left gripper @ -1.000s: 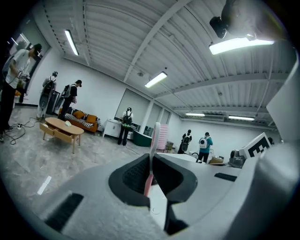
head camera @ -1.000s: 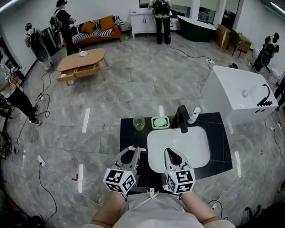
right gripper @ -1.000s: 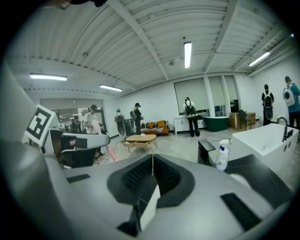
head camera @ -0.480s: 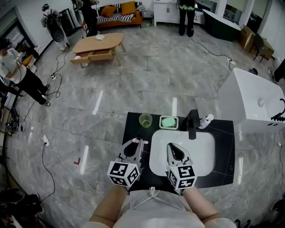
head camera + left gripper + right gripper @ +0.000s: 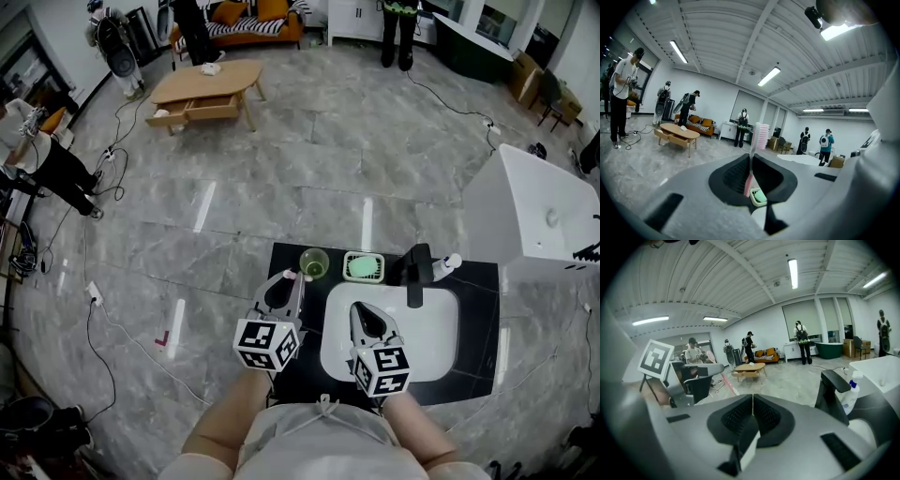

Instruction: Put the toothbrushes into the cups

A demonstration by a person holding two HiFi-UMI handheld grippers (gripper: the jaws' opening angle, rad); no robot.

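Observation:
A pink toothbrush (image 5: 761, 135) stands upright between the jaws of my left gripper (image 5: 751, 157), which is shut on its handle. In the head view that left gripper (image 5: 298, 278) hovers over the black counter's left part, its tip just short of the translucent green cup (image 5: 314, 263). The toothbrush's head (image 5: 306, 277) shows at the jaw tips, close beside the cup's rim. My right gripper (image 5: 359, 309) is shut with nothing in it and hangs over the white sink (image 5: 427, 328). The right gripper (image 5: 752, 397) view shows the left gripper (image 5: 689, 376) off to its left.
A green soap dish (image 5: 363, 267), a black faucet (image 5: 417, 272) and a white pump bottle (image 5: 448, 265) line the back of the black counter (image 5: 469, 366). A white bathtub (image 5: 539, 220) stands to the right. Several people, a wooden coffee table (image 5: 202, 89) and floor cables are farther off.
Both grippers have moved forward over the counter. The left one has carried the pink toothbrush up close to the green cup. Both have stayed shut.

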